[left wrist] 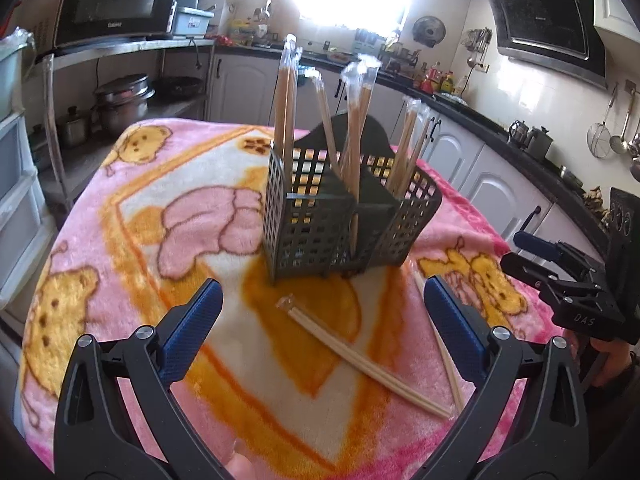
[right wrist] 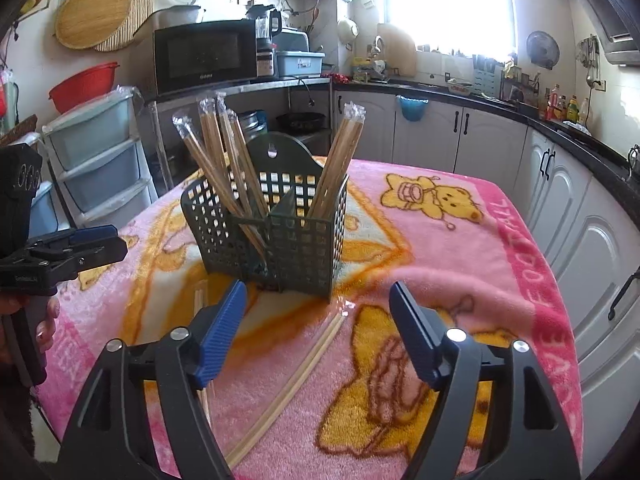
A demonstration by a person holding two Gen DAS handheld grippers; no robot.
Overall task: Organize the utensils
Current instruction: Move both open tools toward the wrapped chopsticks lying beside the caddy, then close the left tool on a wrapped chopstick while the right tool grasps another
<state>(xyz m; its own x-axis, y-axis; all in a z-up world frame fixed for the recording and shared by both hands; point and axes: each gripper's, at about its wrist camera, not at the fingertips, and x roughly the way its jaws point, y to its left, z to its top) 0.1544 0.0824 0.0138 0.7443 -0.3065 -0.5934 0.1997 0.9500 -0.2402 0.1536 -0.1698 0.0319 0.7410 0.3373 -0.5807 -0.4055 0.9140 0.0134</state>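
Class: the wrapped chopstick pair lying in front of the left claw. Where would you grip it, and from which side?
Probably mid-length on the chopstick pair, coming from above with the open left claw turned across its diagonal lie; it lies flat on the blanket, ends free.

Green mesh caddy (left wrist: 344,220) upright, holding wrapped chopsticks (left wrist: 286,100); two pairs (left wrist: 368,360) on blanket.

Dark green lattice basket (right wrist: 296,240), pale wooden chopsticks (left wrist: 360,354), pink-and-orange bear-print blanket (right wrist: 440,240), blue gripper pads (right wrist: 224,332).
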